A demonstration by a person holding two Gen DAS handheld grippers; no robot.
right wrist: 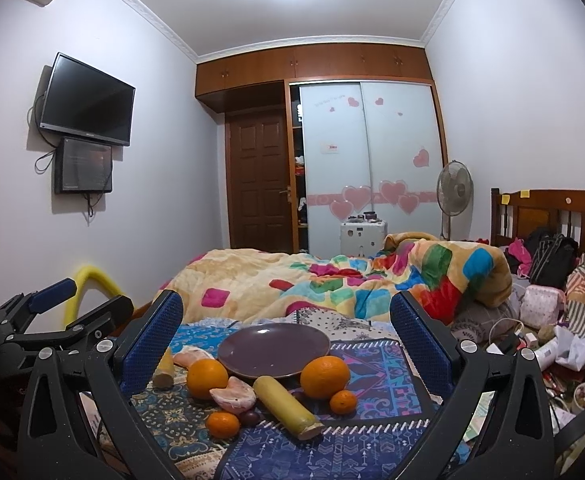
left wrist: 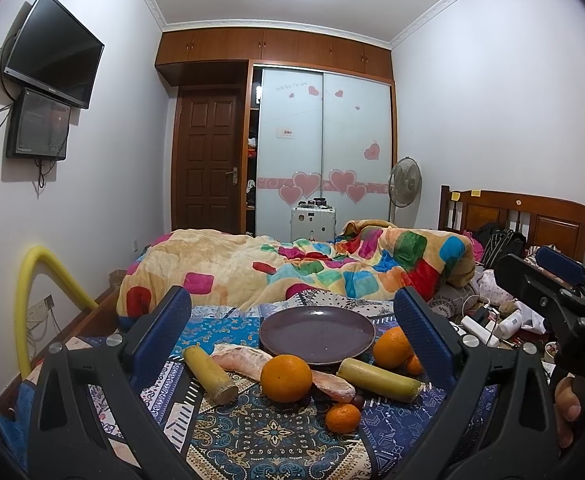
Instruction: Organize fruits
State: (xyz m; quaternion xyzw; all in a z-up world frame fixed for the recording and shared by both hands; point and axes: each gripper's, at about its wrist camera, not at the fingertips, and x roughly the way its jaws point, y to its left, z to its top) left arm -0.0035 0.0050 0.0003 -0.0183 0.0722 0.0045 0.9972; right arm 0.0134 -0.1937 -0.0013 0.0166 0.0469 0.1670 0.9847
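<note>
A purple plate (left wrist: 316, 334) (right wrist: 273, 348) lies empty on a patterned cloth on the bed. Around its near side lie two large oranges (left wrist: 286, 378) (right wrist: 325, 372), two small tangerines (left wrist: 343, 418) (right wrist: 222, 425), two yellow sugarcane pieces (left wrist: 210, 374) (right wrist: 286, 406), peeled pomelo segments (left wrist: 240, 360) (right wrist: 233, 394) and a dark grape (right wrist: 249, 417). My left gripper (left wrist: 292, 340) is open and empty, hovering short of the fruit. My right gripper (right wrist: 286, 344) is open and empty too, and also shows in the left wrist view (left wrist: 552, 280).
A colourful blanket (left wrist: 292, 268) is heaped behind the plate. Cables, chargers and bottles (left wrist: 488, 320) clutter the bed to the right, by a wooden headboard (left wrist: 532, 216). A yellow foam tube (left wrist: 32, 300) stands at the left. A TV (left wrist: 52, 48) hangs on the wall.
</note>
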